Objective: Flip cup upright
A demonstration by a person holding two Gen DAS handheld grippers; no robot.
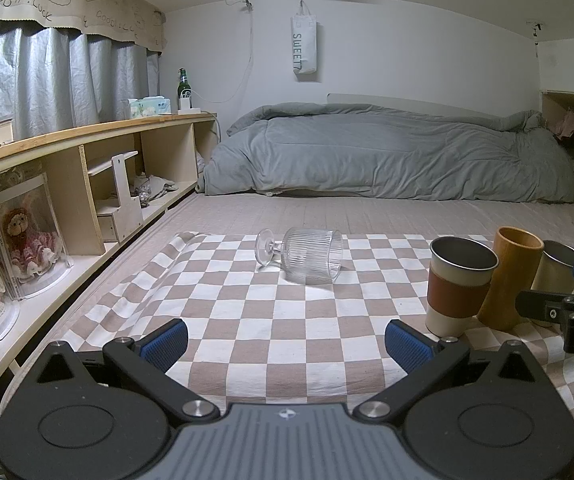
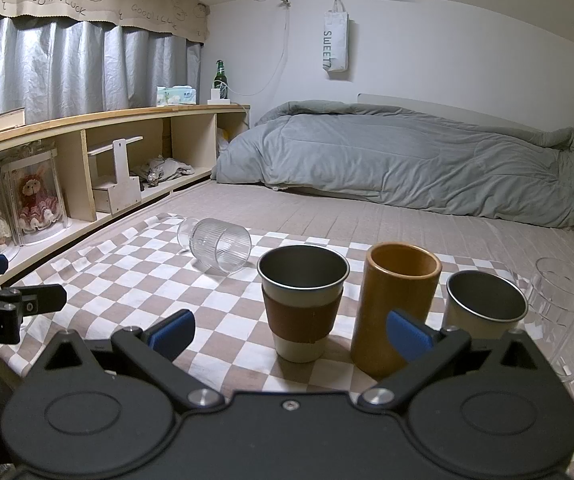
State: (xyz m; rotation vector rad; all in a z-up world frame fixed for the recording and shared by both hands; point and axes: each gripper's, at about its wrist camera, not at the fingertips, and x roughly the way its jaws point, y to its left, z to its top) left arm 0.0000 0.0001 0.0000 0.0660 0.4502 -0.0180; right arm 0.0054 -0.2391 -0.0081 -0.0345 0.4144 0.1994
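On the checked cloth (image 1: 247, 320), spread over the bed:

Item, ribbed clear glass cup (image 1: 311, 254), stemmed, lying on its side near the cloth's far edge, foot toward the shelf side, open mouth toward the row of upright cups. Nothing touches it.

Item, sleeved steel cup (image 2: 302, 304); beside it, away from the fallen glass, wooden tumbler (image 2: 397, 308), small steel cup (image 2: 485, 306), clear mug (image 2: 567, 312). All upright.

Item, left gripper (image 1: 286, 343), low over the cloth's near part, aimed level at the fallen glass, well short of it; fingers spread wide, holding nothing.

Item, right gripper (image 2: 291, 334), low before the upright cups, likewise spread and empty; its right pad overlaps the tumbler in view, contact cannot be told.

Step in hand, as judged: approach, flip not begun. Next move calls for the left gripper to advance, straddle the ribbed bowl, close gently, and tip the glass onto its foot; slippery ribbing and a soft bed could let it roll.
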